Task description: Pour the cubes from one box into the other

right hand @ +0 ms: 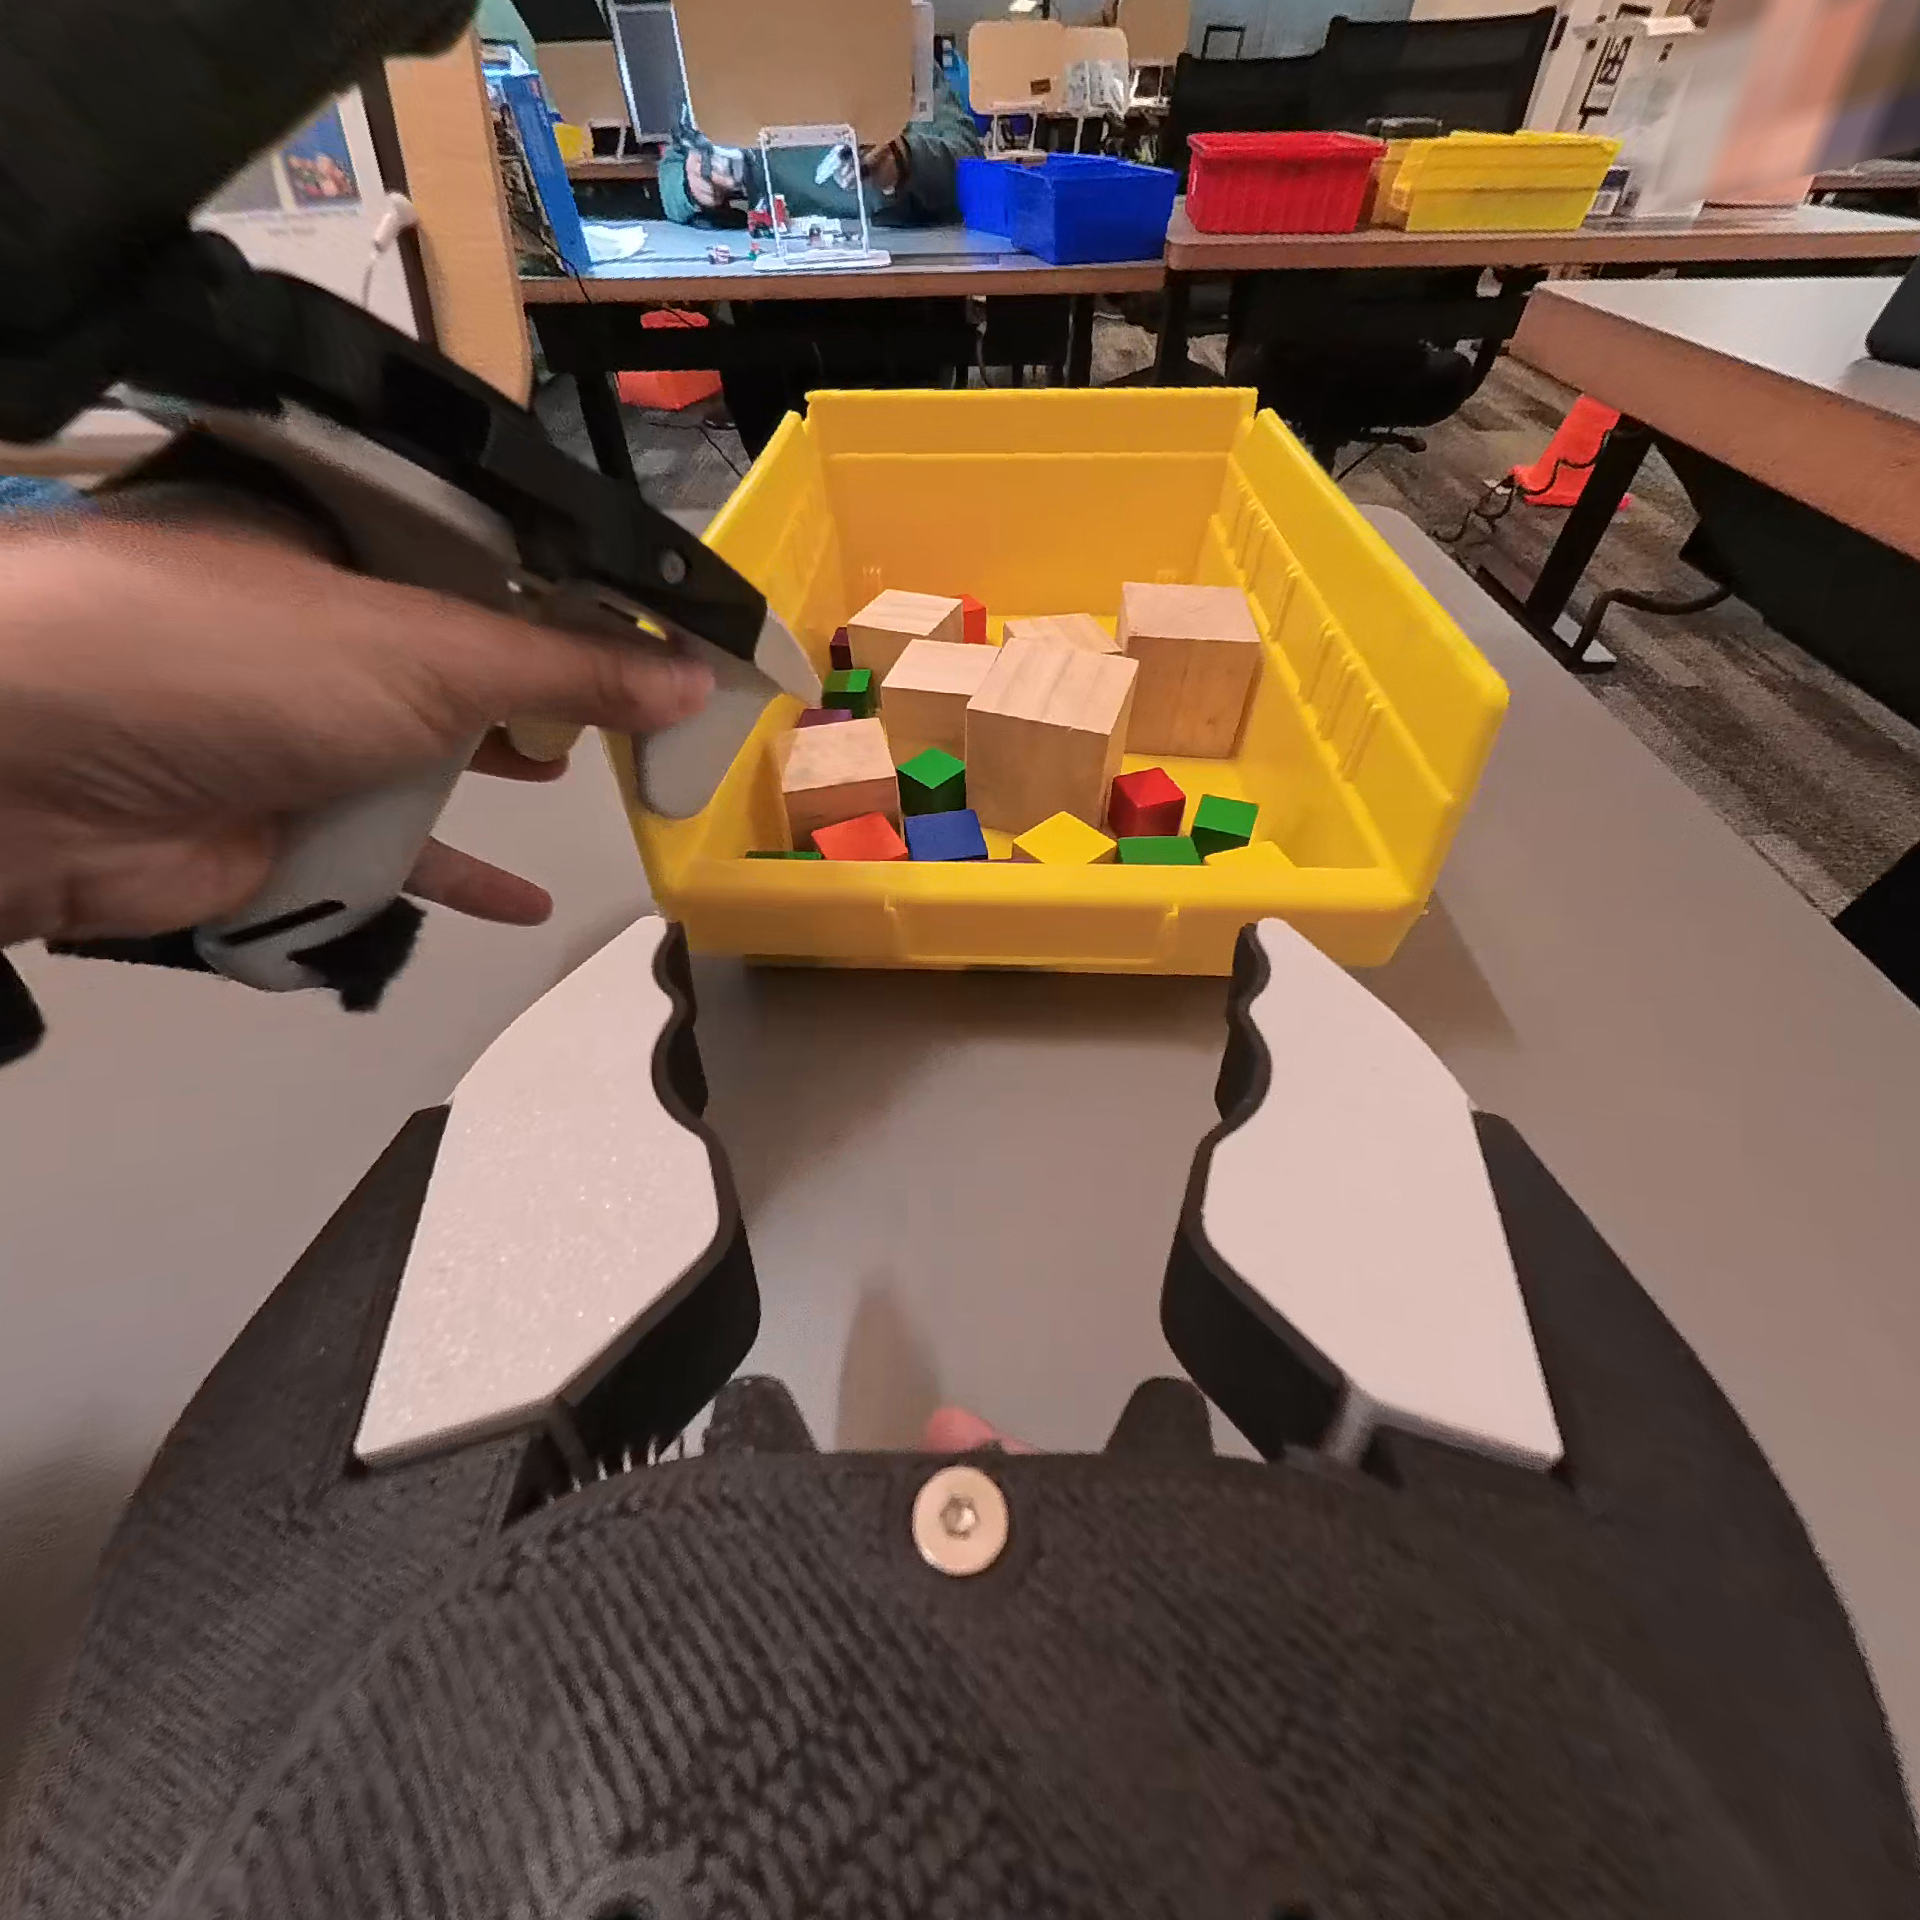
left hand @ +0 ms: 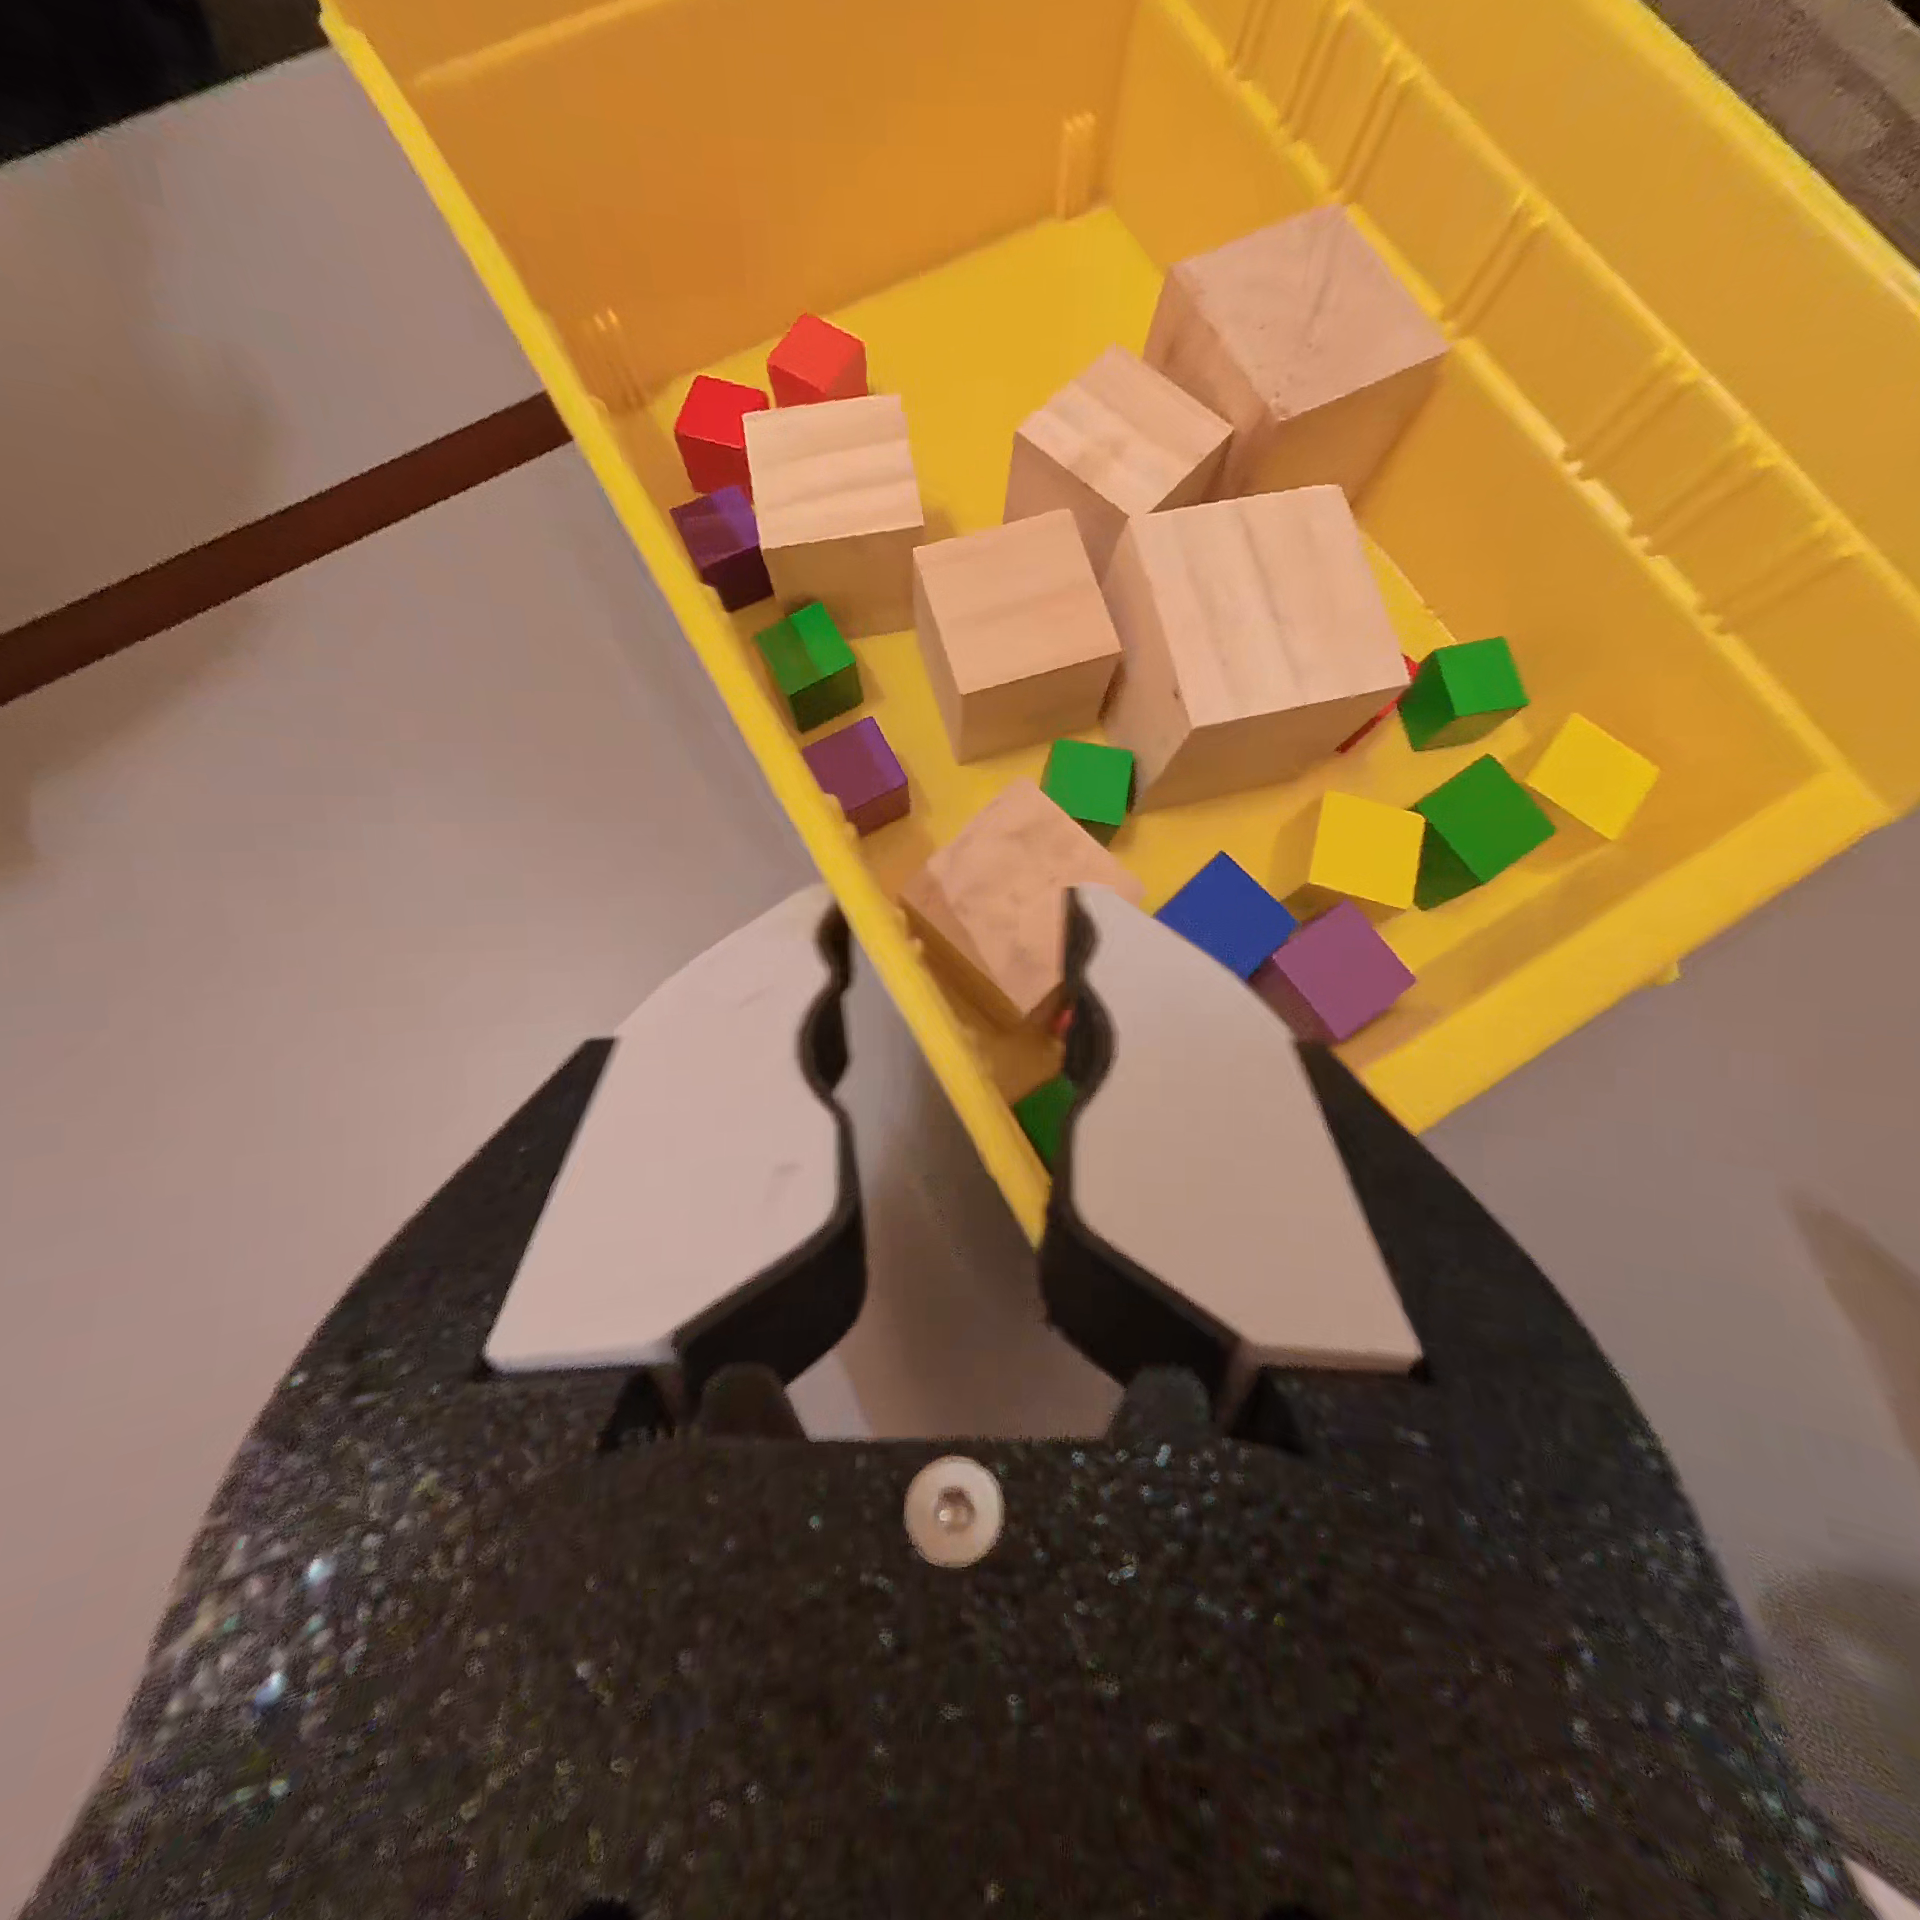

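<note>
A yellow box (left hand: 727, 156) (right hand: 1029, 914) sits flat on the grey table. It holds several large plain wooden cubes (left hand: 1257, 623) (right hand: 1049, 727) and several small coloured cubes, among them a blue one (left hand: 1226, 909) (right hand: 943, 834). My left gripper (left hand: 951, 914) (right hand: 738, 727) straddles the box's left wall, one finger inside and one outside. Its jaws are partly closed, with a gap showing beside the wall. My right gripper (right hand: 961, 940) is wide open and empty, low over the table just in front of the box's front wall. No second box shows nearby.
A person's hand (right hand: 260, 707) holds the left gripper at the left. The grey table (right hand: 966, 1143) ends close to the box's right side. Behind stand other tables with blue (right hand: 1081, 213), red (right hand: 1278, 182) and yellow bins (right hand: 1496, 182). An orange cone (right hand: 1574, 447) stands on the floor.
</note>
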A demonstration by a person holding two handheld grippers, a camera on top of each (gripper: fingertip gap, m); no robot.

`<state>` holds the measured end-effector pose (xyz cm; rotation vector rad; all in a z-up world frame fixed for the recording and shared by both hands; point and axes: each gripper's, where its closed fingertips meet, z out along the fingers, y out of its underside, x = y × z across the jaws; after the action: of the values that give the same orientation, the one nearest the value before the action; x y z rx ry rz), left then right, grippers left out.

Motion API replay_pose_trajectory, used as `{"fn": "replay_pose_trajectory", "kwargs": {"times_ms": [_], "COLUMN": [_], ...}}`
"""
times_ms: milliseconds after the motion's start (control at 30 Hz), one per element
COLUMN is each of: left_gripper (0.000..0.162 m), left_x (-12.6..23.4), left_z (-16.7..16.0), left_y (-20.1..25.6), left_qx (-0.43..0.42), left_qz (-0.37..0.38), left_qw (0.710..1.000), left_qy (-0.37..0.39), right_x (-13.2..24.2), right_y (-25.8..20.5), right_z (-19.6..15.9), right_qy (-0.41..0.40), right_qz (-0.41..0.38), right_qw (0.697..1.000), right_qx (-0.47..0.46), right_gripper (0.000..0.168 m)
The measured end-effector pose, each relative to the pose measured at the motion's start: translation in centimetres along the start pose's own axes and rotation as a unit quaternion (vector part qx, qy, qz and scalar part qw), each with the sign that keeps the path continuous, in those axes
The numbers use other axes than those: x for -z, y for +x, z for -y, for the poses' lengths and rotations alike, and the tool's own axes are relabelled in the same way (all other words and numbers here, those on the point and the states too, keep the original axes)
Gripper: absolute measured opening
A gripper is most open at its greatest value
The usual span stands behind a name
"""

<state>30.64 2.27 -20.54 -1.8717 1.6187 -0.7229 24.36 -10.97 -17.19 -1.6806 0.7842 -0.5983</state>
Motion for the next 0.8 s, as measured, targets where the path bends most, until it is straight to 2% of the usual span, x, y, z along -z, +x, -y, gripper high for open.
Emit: {"fn": "replay_pose_trajectory", "kwargs": {"times_ms": [33, 167, 433, 533, 633, 700, 800], "left_gripper": [0.032, 0.009, 0.006, 0.009, 0.038, 0.046, 0.045], "left_x": [0.0, 0.6, 3.5, 4.8, 7.9, 10.5, 14.3], "left_z": [0.0, -0.2, -2.7, -3.3, -2.3, -1.5, -1.2], "left_y": [-0.3, -2.9, -5.7, -6.1, -7.0, -7.6, -8.8], "left_qx": [-0.004, 0.03, 0.02, -0.001, -0.018, -0.027, -0.013], "left_qz": [0.016, 0.057, 0.046, 0.053, 0.074, 0.071, 0.053], "left_qw": [1.0, 0.996, 0.994, 0.992, 0.984, 0.977, 0.97], "left_qy": [0.01, 0.06, 0.093, 0.113, 0.164, 0.2, 0.237], "right_x": [0.0, 0.3, -0.8, -2.7, -4.3, -5.6, -8.0], "right_y": [0.1, 0.4, 1.6, 2.7, 3.7, 3.9, 3.9], "right_z": [0.1, 0.3, -0.2, -0.6, 1.5, 2.4, 1.0], "right_qy": [0.002, 0.008, 0.002, -0.023, -0.006, -0.004, -0.058], "right_qz": [-0.001, -0.009, -0.059, -0.087, -0.087, -0.07, -0.043], "right_qw": [1.0, 1.0, 0.998, 0.996, 0.996, 0.997, 0.997], "right_qx": [-0.001, 0.004, 0.012, 0.026, -0.001, 0.009, -0.001], "right_gripper": [0.098, 0.096, 0.09, 0.091, 0.086, 0.062, 0.023]}}
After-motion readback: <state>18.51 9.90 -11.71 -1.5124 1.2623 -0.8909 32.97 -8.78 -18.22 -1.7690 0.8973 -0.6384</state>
